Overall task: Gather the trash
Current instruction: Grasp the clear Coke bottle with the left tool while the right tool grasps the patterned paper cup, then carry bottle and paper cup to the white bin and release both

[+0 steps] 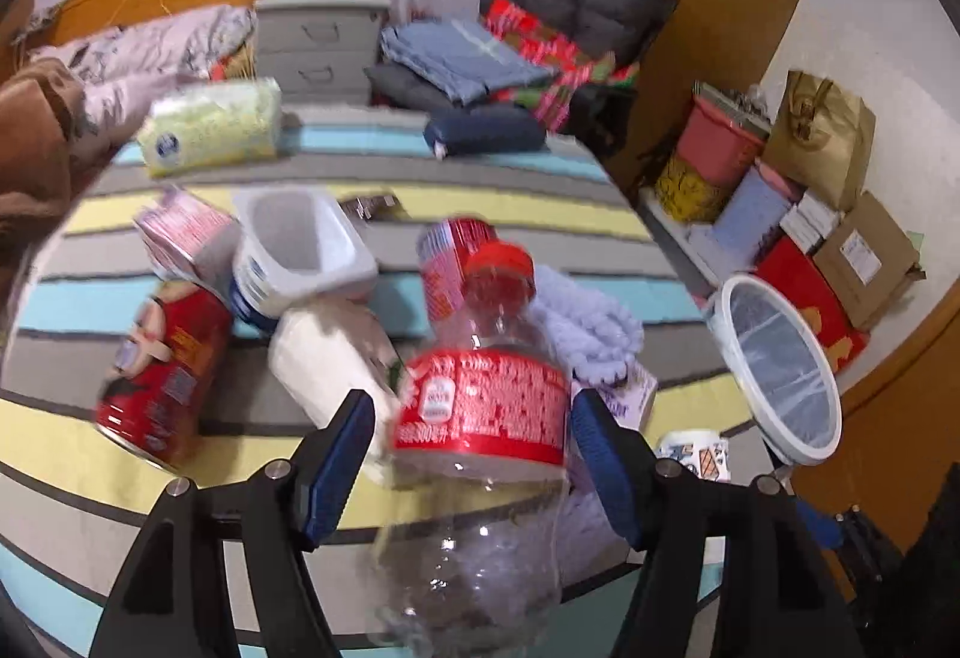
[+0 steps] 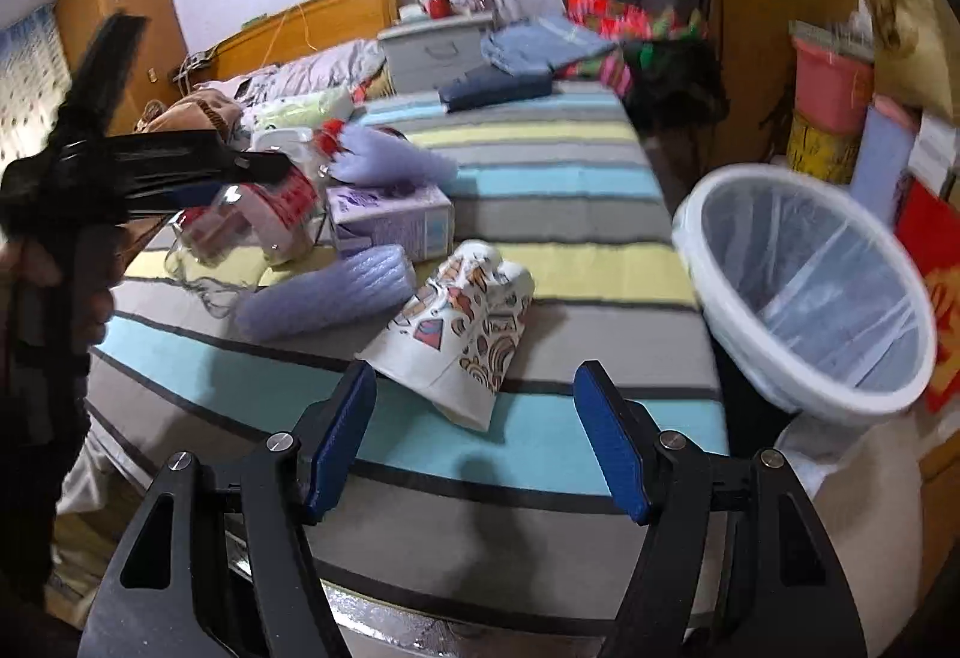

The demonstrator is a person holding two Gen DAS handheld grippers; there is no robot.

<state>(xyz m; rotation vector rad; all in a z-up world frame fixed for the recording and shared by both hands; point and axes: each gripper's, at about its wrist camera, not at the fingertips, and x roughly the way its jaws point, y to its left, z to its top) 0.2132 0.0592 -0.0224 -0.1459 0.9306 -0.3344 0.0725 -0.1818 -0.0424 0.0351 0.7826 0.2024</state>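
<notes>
My left gripper (image 1: 474,436) is shut on a clear plastic bottle (image 1: 480,406) with a red label and red cap, held above the striped bed. It also shows in the right wrist view (image 2: 258,214), held by the left gripper (image 2: 240,178). My right gripper (image 2: 474,406) is open and empty, just in front of a crumpled patterned paper cup (image 2: 462,328). A white-lined trash bin (image 2: 810,292) stands right of the bed; it also shows in the left wrist view (image 1: 780,364).
On the bed lie a red can (image 1: 162,376), a white tub (image 1: 300,244), a white jar (image 1: 324,352), a purple carton (image 2: 390,220), lilac foam pieces (image 2: 324,298) and a tissue pack (image 1: 210,124). Boxes and bags (image 1: 828,214) are stacked by the right wall.
</notes>
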